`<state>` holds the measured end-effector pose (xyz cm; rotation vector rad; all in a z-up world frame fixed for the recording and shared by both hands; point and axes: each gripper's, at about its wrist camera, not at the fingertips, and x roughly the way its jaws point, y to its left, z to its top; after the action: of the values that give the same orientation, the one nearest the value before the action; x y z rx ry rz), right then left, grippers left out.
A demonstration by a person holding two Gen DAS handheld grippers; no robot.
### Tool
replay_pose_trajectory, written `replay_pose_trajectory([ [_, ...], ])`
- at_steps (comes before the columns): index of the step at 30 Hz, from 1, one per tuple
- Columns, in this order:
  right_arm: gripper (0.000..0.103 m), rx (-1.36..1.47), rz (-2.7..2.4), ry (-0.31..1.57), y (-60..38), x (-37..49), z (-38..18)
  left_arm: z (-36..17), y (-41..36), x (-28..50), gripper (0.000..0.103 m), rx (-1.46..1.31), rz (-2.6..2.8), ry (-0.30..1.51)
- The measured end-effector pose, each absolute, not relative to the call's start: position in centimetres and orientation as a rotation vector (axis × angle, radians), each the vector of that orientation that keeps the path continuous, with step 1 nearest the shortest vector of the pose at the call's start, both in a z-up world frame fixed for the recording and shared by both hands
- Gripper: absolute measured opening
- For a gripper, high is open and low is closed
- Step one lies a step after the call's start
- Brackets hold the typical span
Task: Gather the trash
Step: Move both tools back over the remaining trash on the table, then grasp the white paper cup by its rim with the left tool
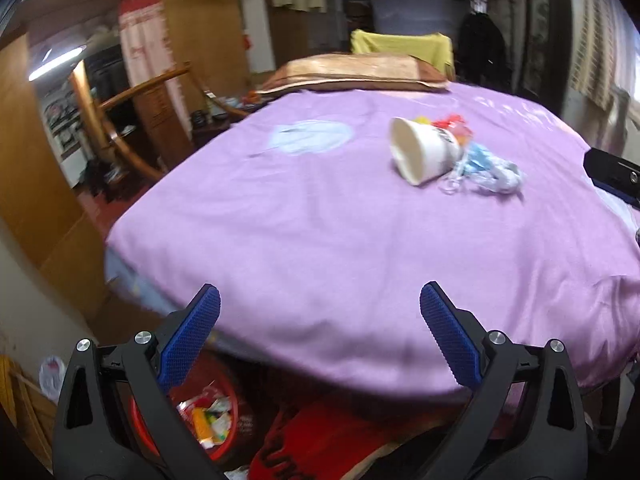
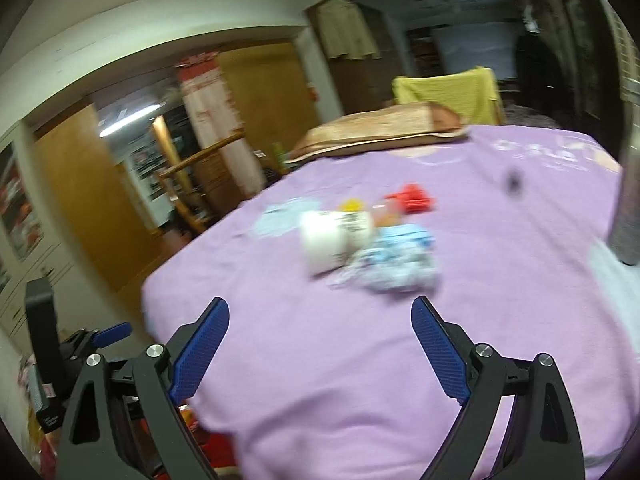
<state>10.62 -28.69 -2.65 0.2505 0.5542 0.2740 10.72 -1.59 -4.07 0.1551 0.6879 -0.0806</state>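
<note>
A pile of trash lies on the purple bed cover: a white paper cup on its side, crumpled blue and white wrappers, and red and yellow bits behind it. In the right wrist view the cup, wrappers, a red piece and a yellow piece are blurred. My left gripper is open and empty over the bed's near edge. My right gripper is open and empty, a short way in front of the pile.
A red bin holding trash stands on the floor below the bed's near edge. A brown pillow lies at the head of the bed. A wooden chair and wardrobes stand to the left. The other gripper shows at the right edge.
</note>
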Motion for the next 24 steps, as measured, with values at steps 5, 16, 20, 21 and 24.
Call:
replay_pose_trajectory([
  [5,0.091,0.265,0.174,0.571,-32.1,13.1,-4.1,-4.7,-4.9,14.2,0.096,0.194,-0.137,0.702],
  [16,0.092,0.357,0.116,0.653,-35.3,16.0,-6.9,-4.1,-9.7,22.9,0.096,0.177,-0.247,0.737],
  [20,0.092,0.358,0.149,0.708,-34.6,16.4,-7.5,-3.4,-12.5,26.2,0.096,0.188,-0.283,0.731],
  [21,0.092,0.353,0.151,0.715,-34.4,16.5,-7.5,-3.4,-13.2,27.0,0.096,0.192,-0.288,0.734],
  [24,0.093,0.353,0.154,0.729,-34.3,16.6,-7.7,-3.6,-15.1,29.6,0.096,0.197,-0.288,0.753],
])
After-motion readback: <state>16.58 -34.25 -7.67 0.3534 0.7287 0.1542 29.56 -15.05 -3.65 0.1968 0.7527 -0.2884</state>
